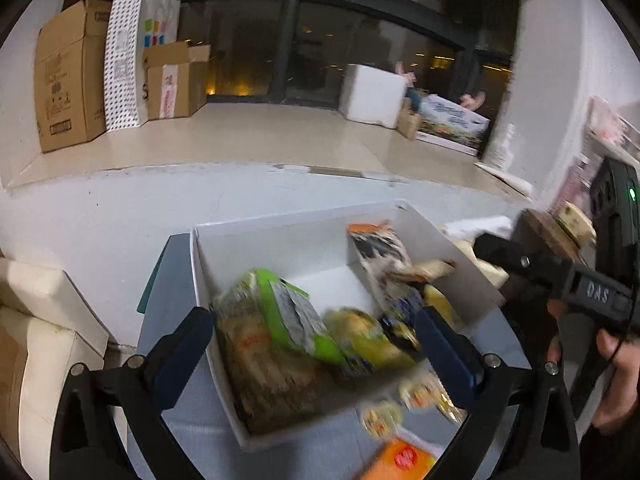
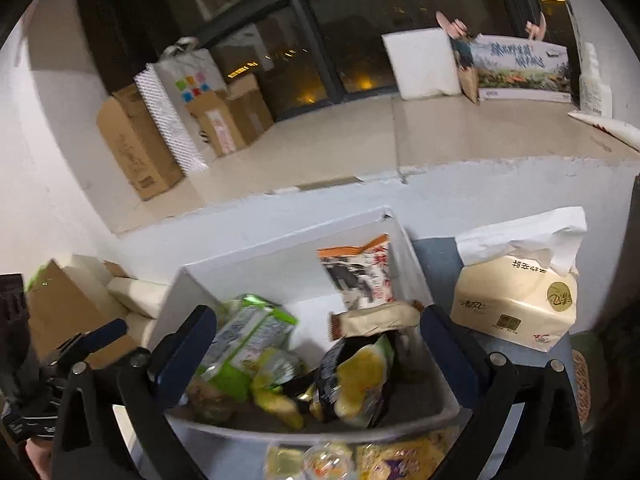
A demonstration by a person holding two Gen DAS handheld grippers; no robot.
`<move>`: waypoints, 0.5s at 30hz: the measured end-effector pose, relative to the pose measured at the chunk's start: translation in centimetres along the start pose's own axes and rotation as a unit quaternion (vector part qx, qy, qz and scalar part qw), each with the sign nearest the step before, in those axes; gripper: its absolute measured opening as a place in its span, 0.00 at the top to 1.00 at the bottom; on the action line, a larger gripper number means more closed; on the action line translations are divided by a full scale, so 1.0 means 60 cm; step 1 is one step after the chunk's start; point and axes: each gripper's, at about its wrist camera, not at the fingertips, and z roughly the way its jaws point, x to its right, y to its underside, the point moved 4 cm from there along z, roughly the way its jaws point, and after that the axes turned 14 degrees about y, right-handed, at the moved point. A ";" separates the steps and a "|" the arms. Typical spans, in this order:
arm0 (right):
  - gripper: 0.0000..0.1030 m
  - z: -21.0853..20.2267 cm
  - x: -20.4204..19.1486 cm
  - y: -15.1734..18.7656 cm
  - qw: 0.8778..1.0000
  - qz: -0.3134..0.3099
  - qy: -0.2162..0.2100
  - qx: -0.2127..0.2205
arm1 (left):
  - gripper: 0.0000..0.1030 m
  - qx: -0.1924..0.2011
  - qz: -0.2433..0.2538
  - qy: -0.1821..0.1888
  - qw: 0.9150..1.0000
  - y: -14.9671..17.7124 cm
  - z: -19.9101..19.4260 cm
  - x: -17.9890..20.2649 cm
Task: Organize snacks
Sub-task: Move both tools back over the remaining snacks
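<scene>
A white open box (image 1: 280,222) (image 2: 280,236) stands on the blue-grey table (image 1: 172,312). Inside lie a green packet (image 1: 288,312) (image 2: 248,332), an orange, white and black packet (image 1: 380,256) (image 2: 360,276), a yellow packet (image 1: 368,340) (image 2: 360,380) and a brown packet (image 1: 260,372). A beige bar wrapper (image 2: 380,318) rests across them. My left gripper (image 1: 316,346) hangs open over the box's near half, pressing on nothing. My right gripper (image 2: 318,344) is open too, wide over the box. A finger (image 1: 492,250) of the right one shows beside the box's right wall.
Small wrapped candies (image 1: 420,396) (image 2: 320,460) and an orange pack (image 1: 400,460) lie on the table in front of the box. A tissue pack (image 2: 516,304) stands right of it. Cardboard boxes (image 1: 68,80) and a white foam box (image 1: 372,96) line the far floor.
</scene>
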 end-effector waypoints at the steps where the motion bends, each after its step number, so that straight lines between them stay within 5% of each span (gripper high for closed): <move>1: 0.00 -0.015 -0.003 0.004 1.000 -0.005 -0.003 0.007 | 0.00 0.002 0.006 0.004 1.000 0.006 -0.010 0.009; 8: 0.00 -0.152 -0.032 0.038 0.997 -0.037 -0.047 0.044 | 0.00 0.027 0.038 0.025 0.999 0.076 -0.126 0.083; 15: 0.00 -0.245 -0.012 0.167 0.997 -0.044 -0.059 0.039 | 0.00 0.016 0.058 0.057 0.997 0.169 -0.205 0.140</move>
